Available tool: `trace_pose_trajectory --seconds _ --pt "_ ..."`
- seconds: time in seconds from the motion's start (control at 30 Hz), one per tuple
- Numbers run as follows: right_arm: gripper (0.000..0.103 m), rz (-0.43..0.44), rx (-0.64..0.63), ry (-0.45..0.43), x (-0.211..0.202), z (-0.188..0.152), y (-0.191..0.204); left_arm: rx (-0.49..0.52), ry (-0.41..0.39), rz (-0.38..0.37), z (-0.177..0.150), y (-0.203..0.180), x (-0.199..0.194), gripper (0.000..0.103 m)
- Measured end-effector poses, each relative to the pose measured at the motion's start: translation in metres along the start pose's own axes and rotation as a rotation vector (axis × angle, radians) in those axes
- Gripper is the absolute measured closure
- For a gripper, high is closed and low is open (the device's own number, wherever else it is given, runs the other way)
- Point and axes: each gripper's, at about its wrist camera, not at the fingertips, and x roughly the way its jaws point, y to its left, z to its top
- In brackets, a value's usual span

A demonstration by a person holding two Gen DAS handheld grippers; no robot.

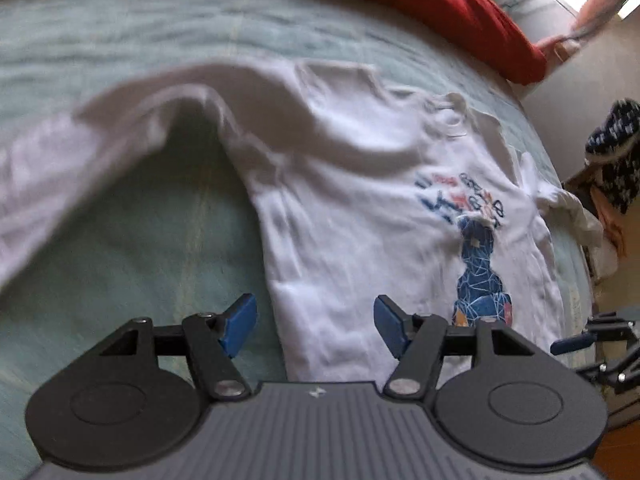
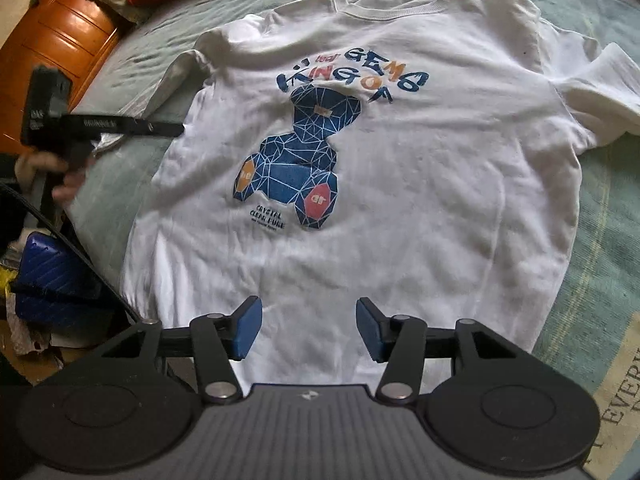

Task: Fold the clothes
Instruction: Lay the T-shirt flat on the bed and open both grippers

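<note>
A: Item one, the white T-shirt (image 2: 352, 184)?

B: It lies front up, spread on your pale green bedspread (image 2: 608, 208). In your right wrist view its ribbed collar sits at twelve o'clock, the hem at six. The print is a blue faceted bear (image 2: 296, 164) under the lettering "bear GEMS KING OF". One short sleeve (image 2: 600, 88) sticks out at two o'clock. The opposite sleeve (image 1: 80, 168), in your left wrist view, is lifted in a blurred arch at nine to ten o'clock.

A: Item two, your right gripper (image 2: 309, 328)?

B: Released. Its blue pads (image 2: 248, 330) stand apart over the hem, nothing pinched between them.

A: Item three, your left gripper (image 1: 315, 326)?

B: Also released. It hangs over the shirt's side edge, one pad above the bedspread, the other above white cloth. From your right wrist view it shows at nine o'clock, blurred, with your hand (image 2: 48, 176) on its grip.

A: Surroundings?

B: A red pillow (image 1: 460, 12) at twelve to one o'clock in the left view. In the right view, an orange wooden dresser (image 2: 64, 36) at ten o'clock and a blue ribbed suitcase (image 2: 52, 276) at eight o'clock, off the bed.
</note>
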Motion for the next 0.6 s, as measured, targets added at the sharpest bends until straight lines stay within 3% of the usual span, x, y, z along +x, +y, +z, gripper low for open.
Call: trace_pose_trajectory --seconds 0.17,0.2,0.23,0.37,0.4,0.43,0.6 --pt "0.046 0.004 -0.017 0.025 0.006 -0.003 0.005 -0.195 -0.045 -0.143 0.013 0.026 0.017 0.044" --pt "0.045 0.004 -0.020 0.030 0.007 -0.003 0.005 -0.244 -0.053 -0.175 0.016 0.033 0.019 0.073" --pt "0.046 0.001 -0.021 0.034 0.008 -0.004 0.006 -0.256 -0.061 -0.157 0.018 0.035 0.019 0.103" --pt "0.045 -0.012 -0.018 0.027 0.007 -0.005 0.005 -0.151 -0.128 -0.024 0.030 0.026 0.005 0.102" --pt "0.045 -0.014 -0.017 0.022 0.005 -0.004 0.005 -0.116 -0.132 0.000 0.034 0.023 0.003 0.097" --pt "0.045 -0.019 -0.017 0.019 0.005 -0.004 0.004 -0.083 -0.124 0.036 0.036 0.020 0.001 0.092" --pt "0.045 -0.087 0.001 -0.012 -0.001 -0.005 -0.001 0.111 -0.103 0.189 0.022 -0.011 -0.024 0.088"
